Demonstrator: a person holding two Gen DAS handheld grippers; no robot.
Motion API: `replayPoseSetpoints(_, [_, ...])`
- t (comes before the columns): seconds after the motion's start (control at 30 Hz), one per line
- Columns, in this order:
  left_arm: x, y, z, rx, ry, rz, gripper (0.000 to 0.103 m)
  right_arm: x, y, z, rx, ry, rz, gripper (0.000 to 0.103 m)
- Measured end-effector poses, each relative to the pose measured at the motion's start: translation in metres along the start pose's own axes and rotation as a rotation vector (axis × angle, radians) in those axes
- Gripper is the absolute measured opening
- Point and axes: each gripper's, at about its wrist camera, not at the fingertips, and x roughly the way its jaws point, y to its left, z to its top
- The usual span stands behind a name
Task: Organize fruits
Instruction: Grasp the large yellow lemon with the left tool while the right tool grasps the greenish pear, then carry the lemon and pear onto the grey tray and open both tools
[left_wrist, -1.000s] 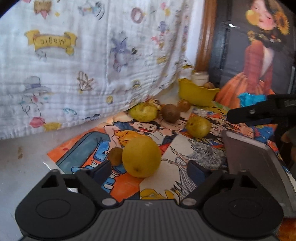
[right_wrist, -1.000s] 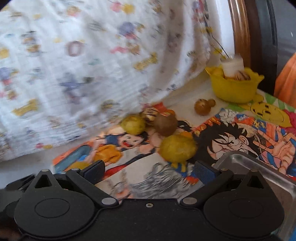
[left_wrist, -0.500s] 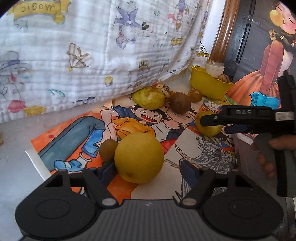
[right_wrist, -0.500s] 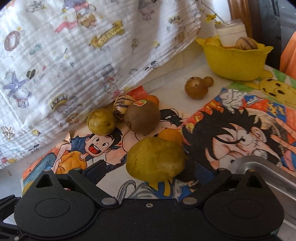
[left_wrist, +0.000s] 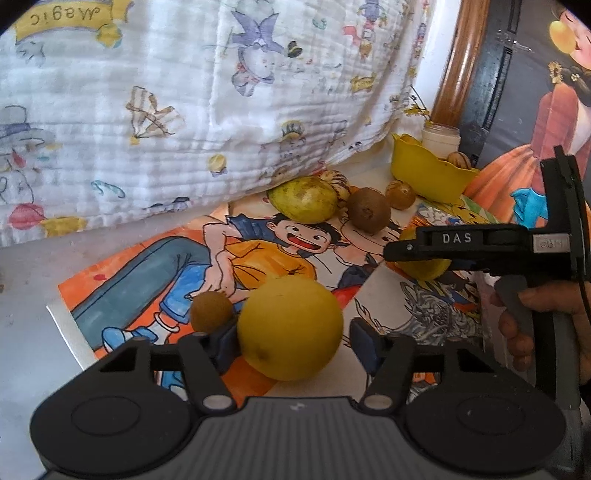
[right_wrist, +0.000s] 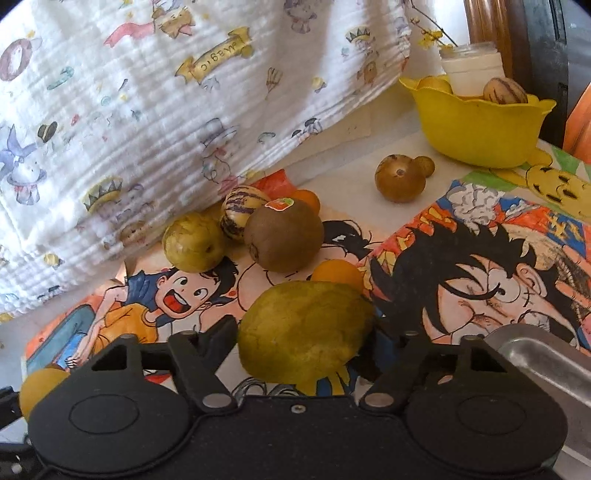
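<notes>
My left gripper (left_wrist: 291, 341) is open around a round yellow fruit (left_wrist: 290, 328) that sits on the cartoon mat; the left pad touches it, the right pad stands a little off. A small brown fruit (left_wrist: 210, 311) lies just left of it. My right gripper (right_wrist: 304, 332) is open around a green-yellow lemon-like fruit (right_wrist: 304, 330), fingers close on both sides; in the left wrist view it appears as a black tool (left_wrist: 480, 245) over that fruit (left_wrist: 421, 267). Behind lie a kiwi (right_wrist: 283, 235), a green fruit (right_wrist: 194, 242), a striped fruit (right_wrist: 239, 208) and small orange fruits (right_wrist: 337, 272).
A yellow bowl (right_wrist: 476, 129) holding fruit stands at the back right, a white jar (right_wrist: 471, 68) behind it. A brown round fruit (right_wrist: 399, 178) lies before the bowl. A metal tray's corner (right_wrist: 535, 354) is at the lower right. A printed white cloth (left_wrist: 184, 92) hangs behind.
Both grippers have moved forward and lower, so each fruit now sits between its fingers. The right gripper has closed in around the green-yellow fruit.
</notes>
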Motion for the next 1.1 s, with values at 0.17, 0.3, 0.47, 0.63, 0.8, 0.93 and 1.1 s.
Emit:
replayPoseSetpoints(0.17, [0.000, 0.000, -0.001, 0.002, -0.009, 0.011, 0.060, -0.003, -0.001, -0.002, 0.007, -0.006, -0.001, 0.070])
replayPoseSetpoints(0.3, [-0.001, -0.001, -0.001, 0.011, -0.009, 0.015, 0.060, -0.010, 0.000, -0.006, 0.020, 0.010, 0.014, 0.070])
replayPoseSetpoints(0.47, [-0.004, -0.003, -0.001, 0.003, 0.005, -0.022, 0.059, -0.029, 0.003, -0.016, 0.045, 0.021, 0.049, 0.069])
replayPoseSetpoints(0.63, [-0.013, -0.009, -0.005, -0.007, 0.007, -0.071, 0.059, -0.061, 0.009, -0.030, 0.073, -0.015, 0.086, 0.069])
replayPoseSetpoints(0.8, [-0.022, -0.016, -0.011, -0.011, -0.004, -0.131, 0.059, -0.103, 0.009, -0.045, 0.102, -0.083, 0.078, 0.069])
replayPoseSetpoints(0.93, [-0.033, -0.026, -0.014, 0.004, -0.017, -0.179, 0.059, -0.143, -0.002, -0.056, 0.146, -0.135, 0.041, 0.069])
replayPoseSetpoints(1.1, [-0.052, -0.047, -0.012, 0.044, -0.033, -0.241, 0.059, -0.192, -0.020, -0.072, 0.180, -0.180, -0.035, 0.069])
